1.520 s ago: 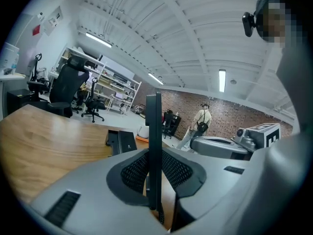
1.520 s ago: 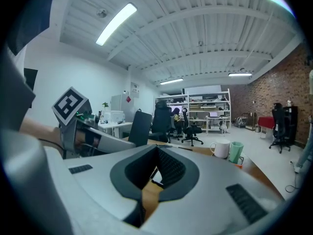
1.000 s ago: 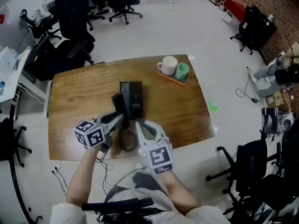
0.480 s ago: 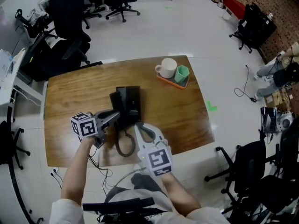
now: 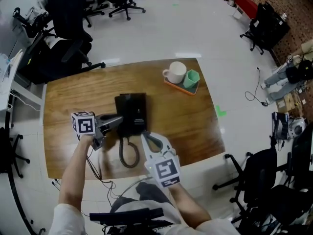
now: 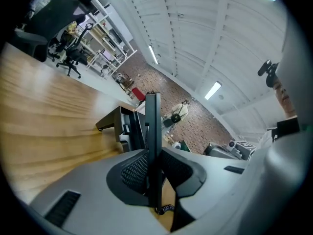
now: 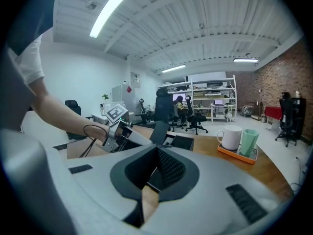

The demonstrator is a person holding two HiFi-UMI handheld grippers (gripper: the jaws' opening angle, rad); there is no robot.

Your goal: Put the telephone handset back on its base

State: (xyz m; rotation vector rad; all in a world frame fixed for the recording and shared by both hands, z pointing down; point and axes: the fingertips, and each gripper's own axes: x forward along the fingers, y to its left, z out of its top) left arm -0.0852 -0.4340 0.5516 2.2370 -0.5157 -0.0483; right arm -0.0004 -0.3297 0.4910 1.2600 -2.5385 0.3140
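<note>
Item: telephone handset [image 6: 152, 126], black, seen edge-on and clamped between the pads of my left gripper [image 5: 114, 121] at the left edge of the telephone base [image 5: 137, 112]. Handset and base merge into one dark shape from above, so I cannot tell whether it sits in the cradle or just over it. Coiled cord [image 5: 128, 155] loops on the tabletop [image 5: 73, 97] just on my side of the base, its upper end hidden; my right gripper [image 7: 157, 151], beside that loop, is closed tip to tip and holds nothing.
</note>
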